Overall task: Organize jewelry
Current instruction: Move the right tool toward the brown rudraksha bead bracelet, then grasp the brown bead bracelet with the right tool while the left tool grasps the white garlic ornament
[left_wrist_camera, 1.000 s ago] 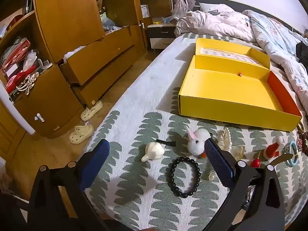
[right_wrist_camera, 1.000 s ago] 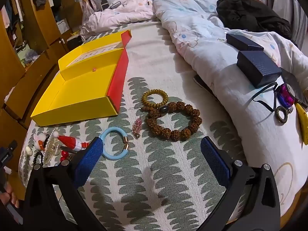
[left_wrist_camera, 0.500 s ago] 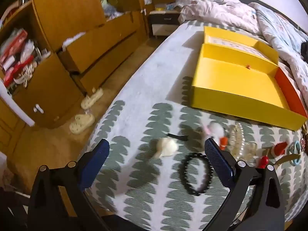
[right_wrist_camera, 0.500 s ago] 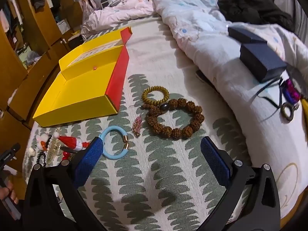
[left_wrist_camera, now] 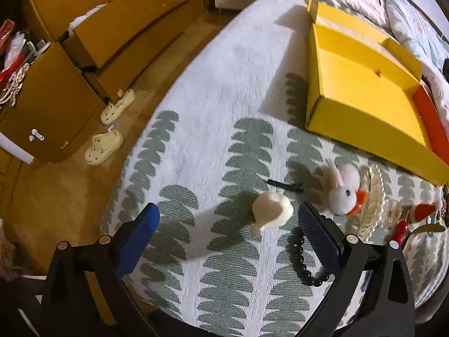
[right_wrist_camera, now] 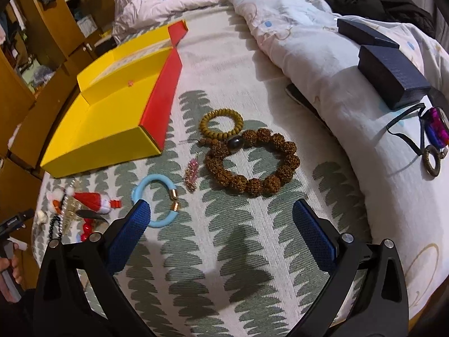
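Bedspread gives softly under everything; with my left tool [left_wrist_camera: 226, 231] spread wide and empty over the cream charm [left_wrist_camera: 271, 212], its right pad could snag the black bead bracelet [left_wrist_camera: 301, 255] beneath.

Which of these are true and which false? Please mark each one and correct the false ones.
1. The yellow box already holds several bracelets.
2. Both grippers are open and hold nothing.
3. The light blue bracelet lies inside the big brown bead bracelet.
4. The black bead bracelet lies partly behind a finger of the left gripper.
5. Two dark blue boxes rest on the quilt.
1. False. The yellow box looks empty.
2. True. The left gripper and the right gripper are open, with nothing between the fingers.
3. False. The light blue bracelet lies apart from the big brown bead bracelet, on its left in the right wrist view.
4. True: the black bead bracelet.
5. True: the dark blue boxes on the quilt.
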`<move>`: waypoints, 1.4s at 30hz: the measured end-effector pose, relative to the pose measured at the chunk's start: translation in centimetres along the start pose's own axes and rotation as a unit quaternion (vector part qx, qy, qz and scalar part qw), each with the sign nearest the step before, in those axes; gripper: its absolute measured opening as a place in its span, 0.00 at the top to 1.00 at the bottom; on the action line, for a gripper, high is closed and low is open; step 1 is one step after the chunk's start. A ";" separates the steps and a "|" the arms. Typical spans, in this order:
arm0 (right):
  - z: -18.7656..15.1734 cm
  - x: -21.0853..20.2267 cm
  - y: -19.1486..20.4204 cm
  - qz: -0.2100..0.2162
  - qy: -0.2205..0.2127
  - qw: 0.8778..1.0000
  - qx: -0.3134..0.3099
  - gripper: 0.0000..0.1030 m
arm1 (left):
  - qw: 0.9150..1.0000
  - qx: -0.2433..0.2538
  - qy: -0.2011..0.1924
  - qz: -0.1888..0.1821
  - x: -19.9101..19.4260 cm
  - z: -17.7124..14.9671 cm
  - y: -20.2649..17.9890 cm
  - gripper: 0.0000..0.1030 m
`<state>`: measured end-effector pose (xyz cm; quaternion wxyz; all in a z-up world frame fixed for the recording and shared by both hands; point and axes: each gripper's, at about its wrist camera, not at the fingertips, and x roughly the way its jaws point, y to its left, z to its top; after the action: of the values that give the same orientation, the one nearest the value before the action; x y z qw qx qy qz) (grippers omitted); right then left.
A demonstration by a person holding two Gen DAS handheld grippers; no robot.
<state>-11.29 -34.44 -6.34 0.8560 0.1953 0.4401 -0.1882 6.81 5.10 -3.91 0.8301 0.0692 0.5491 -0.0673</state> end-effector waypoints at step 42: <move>4.2 10.0 2.7 -0.072 0.096 0.985 -0.124 0.52 | 0.998 0.029 0.051 0.014 3.7 1.2 -2.5 0.05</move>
<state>-1.70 -35.72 -11.86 0.8117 0.0730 0.5530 -0.1733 8.86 2.30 -6.97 0.7998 0.1039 0.5873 -0.0678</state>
